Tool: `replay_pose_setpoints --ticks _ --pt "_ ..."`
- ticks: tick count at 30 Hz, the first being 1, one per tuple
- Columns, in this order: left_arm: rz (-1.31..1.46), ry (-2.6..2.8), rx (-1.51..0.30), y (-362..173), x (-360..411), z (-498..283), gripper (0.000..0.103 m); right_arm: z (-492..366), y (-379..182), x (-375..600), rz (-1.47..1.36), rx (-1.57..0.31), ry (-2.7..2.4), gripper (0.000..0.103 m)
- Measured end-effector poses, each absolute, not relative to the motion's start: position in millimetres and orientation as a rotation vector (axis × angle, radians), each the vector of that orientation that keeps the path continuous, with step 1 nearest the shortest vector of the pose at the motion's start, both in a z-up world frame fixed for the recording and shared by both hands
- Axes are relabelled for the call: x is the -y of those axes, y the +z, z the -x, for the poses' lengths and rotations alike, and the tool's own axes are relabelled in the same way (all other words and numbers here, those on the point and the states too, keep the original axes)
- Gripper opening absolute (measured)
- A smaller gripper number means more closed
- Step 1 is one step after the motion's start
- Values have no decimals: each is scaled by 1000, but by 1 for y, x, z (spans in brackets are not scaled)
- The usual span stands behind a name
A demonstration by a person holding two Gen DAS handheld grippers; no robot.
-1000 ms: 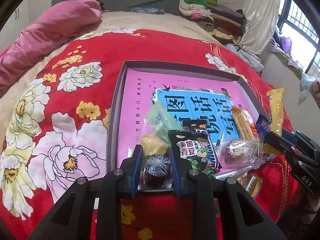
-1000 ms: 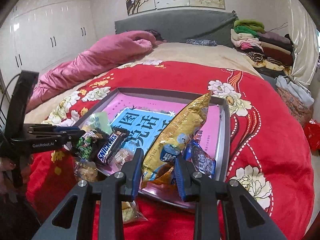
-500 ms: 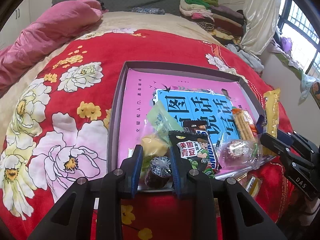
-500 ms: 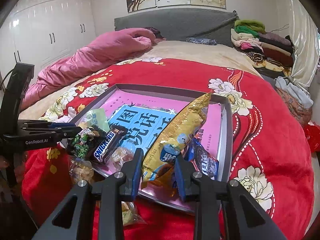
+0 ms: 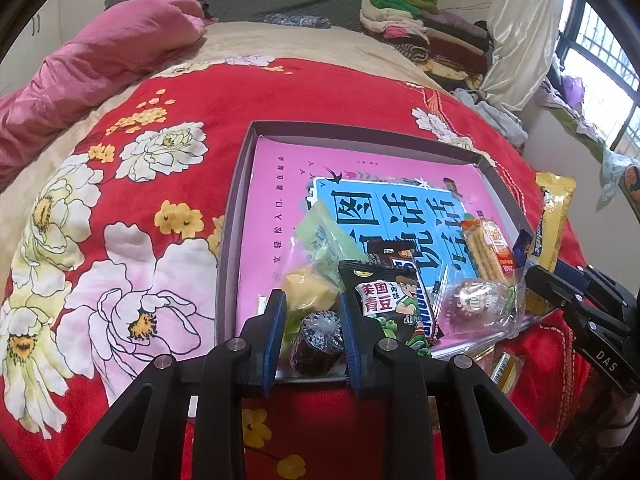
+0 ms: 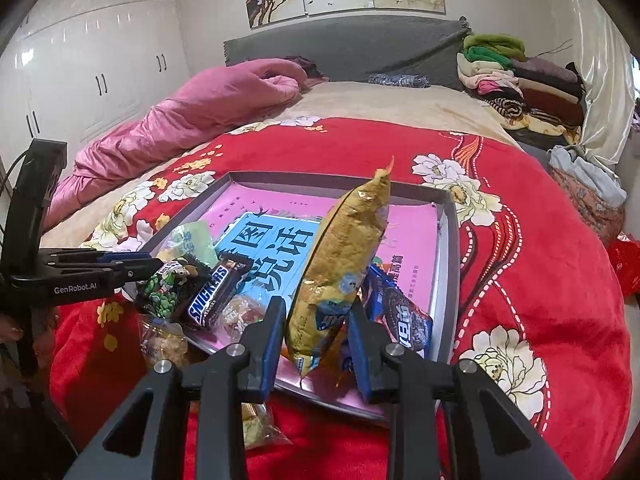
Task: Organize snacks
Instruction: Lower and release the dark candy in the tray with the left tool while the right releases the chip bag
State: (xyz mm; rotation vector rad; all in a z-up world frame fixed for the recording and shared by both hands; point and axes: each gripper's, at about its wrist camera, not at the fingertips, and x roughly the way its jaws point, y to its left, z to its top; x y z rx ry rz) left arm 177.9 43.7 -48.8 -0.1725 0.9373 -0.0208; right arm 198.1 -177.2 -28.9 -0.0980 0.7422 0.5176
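A grey box lid (image 5: pixel 236 208) with a pink and blue printed floor lies on the red floral blanket and holds several snacks. My left gripper (image 5: pixel 313 322) is shut on a small dark wrapped cake (image 5: pixel 318 342) at the lid's near edge, beside a black pea packet (image 5: pixel 390 304). My right gripper (image 6: pixel 318 322) is shut on a tall yellow snack bag (image 6: pixel 348 264) and holds it upright over the lid (image 6: pixel 450 248). A Snickers bar (image 6: pixel 214 298) and a blue cookie pack (image 6: pixel 404 318) lie in the lid.
A biscuit pack (image 5: pixel 490 252), a clear wrapped pastry (image 5: pixel 478 306) and a green sachet (image 5: pixel 326 240) lie in the lid. Loose snacks (image 6: pixel 166 342) lie on the blanket (image 5: pixel 132 208) at its near edge. A pink duvet (image 6: pixel 192 120) and folded clothes (image 6: pixel 516 80) are behind.
The left gripper has closed slightly on the dark cake and shifted a little. The right gripper has tilted the yellow bag more upright.
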Motion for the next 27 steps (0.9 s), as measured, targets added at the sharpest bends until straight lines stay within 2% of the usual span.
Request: replay_pose_setpoints --ticks 13,18,27 --pt "190 -17 -938 -48 -48 -178 28 -202 -27 188 61 -736 486 31" --pt "187 -26 -945 -50 -45 -178 28 -200 -26 184 76 -731 496 39" --pt "192 -25 -948 -50 -45 -178 29 -200 -24 185 62 -723 492 42"
